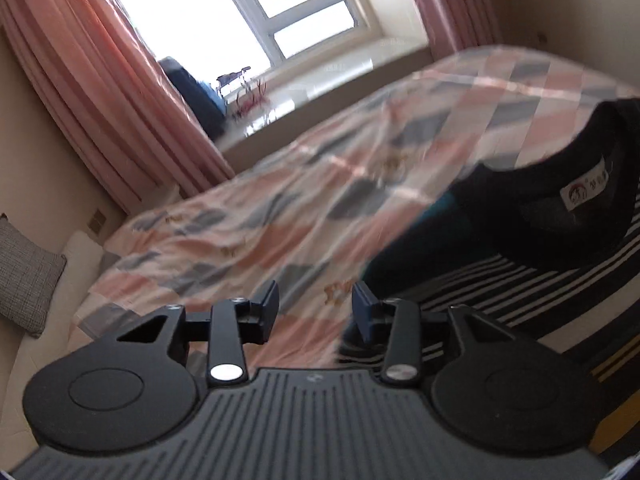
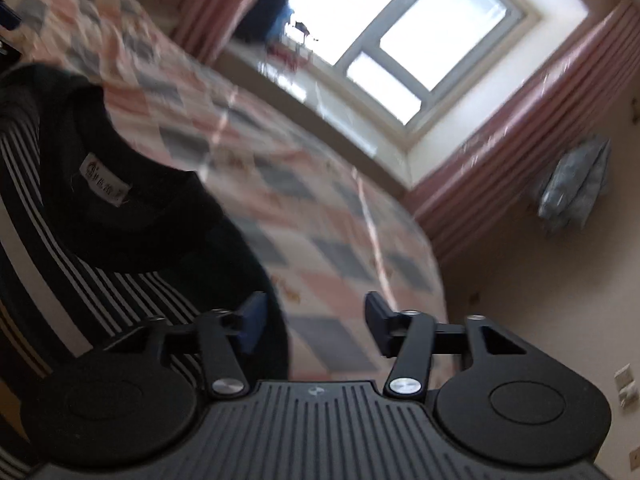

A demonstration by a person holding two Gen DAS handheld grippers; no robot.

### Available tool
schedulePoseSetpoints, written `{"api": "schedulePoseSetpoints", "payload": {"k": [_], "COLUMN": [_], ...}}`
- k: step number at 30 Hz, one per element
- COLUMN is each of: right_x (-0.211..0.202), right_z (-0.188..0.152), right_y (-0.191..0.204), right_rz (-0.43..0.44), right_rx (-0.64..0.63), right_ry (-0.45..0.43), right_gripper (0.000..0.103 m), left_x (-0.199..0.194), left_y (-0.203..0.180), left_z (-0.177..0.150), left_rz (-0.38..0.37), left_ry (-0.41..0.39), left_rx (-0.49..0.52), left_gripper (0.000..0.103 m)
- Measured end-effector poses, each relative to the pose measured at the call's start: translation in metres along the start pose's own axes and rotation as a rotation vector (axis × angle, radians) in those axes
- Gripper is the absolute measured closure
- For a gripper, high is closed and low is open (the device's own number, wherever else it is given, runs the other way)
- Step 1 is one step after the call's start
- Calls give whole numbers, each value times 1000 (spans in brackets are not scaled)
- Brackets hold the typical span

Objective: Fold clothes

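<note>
Two claws, both gaping wide and holding nothing: your left claw (image 1: 316,304) has the striped shirt (image 1: 520,292) just to its right on the bed (image 1: 240,232), your right claw (image 2: 316,320) has it to its left, its left finger against the dark sleeve edge
</note>
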State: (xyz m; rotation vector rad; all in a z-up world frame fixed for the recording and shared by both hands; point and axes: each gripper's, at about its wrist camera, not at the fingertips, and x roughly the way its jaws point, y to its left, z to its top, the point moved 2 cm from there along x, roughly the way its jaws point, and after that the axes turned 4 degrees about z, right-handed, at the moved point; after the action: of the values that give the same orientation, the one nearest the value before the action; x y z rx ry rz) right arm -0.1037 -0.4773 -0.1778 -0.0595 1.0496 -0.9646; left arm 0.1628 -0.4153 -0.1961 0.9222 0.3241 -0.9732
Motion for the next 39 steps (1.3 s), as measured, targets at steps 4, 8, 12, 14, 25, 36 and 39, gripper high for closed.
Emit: {"api": "schedulePoseSetpoints", "payload": {"k": [4, 8, 12, 14, 25, 36, 39], "right_x": [29, 1, -39, -50, -40, -83, -75], "right_z": [-47, -145, -270, -318, -393, -336, -333], "right_y": [9, -1, 3, 11, 34, -106, -155], "right_rz": [155, 283, 343, 358, 548, 281, 53], "right_rx": [223, 421, 650, 708, 740, 402, 384], "right_ry": [88, 188, 390, 487, 656, 537, 562], "right_gripper": [42, 38, 37, 36, 97, 98, 80], "left_x": [66, 52, 5, -16, -72, -86, -58], "left_y": [-33, -36, -13, -5, -7, 108, 189], "left_z": [-57, -172, -282, -326, -423, -332, -312], "left_rz": [-94, -220, -305, -336, -384, -38, 223], "left_ry": [123, 263, 489, 594, 817, 538, 531], "left_rx": [2, -38, -161, -259, -490, -33, -33], "left_gripper": [62, 59, 59, 59, 39, 95, 82]}}
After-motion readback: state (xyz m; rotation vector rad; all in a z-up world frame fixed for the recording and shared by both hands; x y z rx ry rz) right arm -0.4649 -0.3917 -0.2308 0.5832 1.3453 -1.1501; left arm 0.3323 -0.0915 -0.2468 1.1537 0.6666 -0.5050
